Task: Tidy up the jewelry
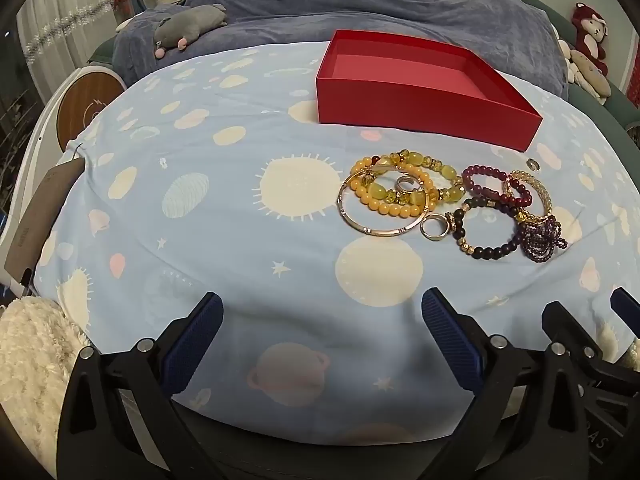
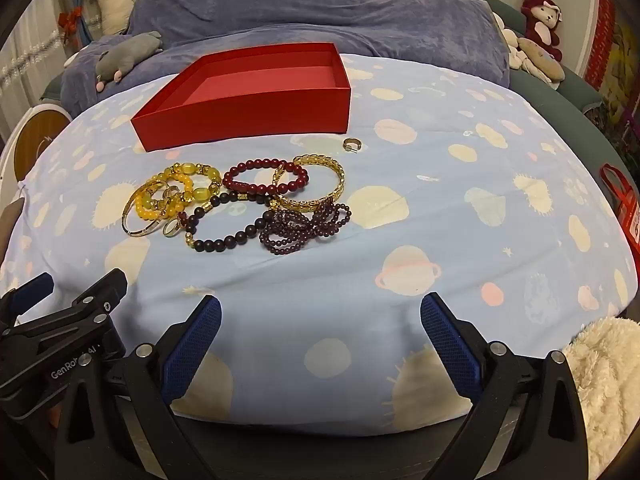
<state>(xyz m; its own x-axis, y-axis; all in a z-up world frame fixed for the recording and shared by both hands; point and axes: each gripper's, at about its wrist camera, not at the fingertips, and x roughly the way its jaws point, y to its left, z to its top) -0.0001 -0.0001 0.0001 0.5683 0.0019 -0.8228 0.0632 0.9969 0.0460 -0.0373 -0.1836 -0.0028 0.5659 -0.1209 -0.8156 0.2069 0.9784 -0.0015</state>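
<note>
Start | both fingers [image 1: 322,320] [image 2: 320,322] spread, empty | jewelry pile [image 2: 236,204] heaped beside empty red box [image 2: 248,120], ready for sorting

From the right wrist view I read white lettering "GenRob" followed by what looked like "AI", partly cut off, on the black body of the left tool [image 2: 64,292] at the lower left edge. From the left wrist view I saw pale letters on the black body of the right tool [image 1: 580,316] at the lower right; only "AS" was legible there. A brown card [image 1: 40,216] at the left edge carried small print that I could not read. A red bag [image 2: 624,204] at the right edge showed part of a dark digit on a white patch, too cropped to identify.
</note>
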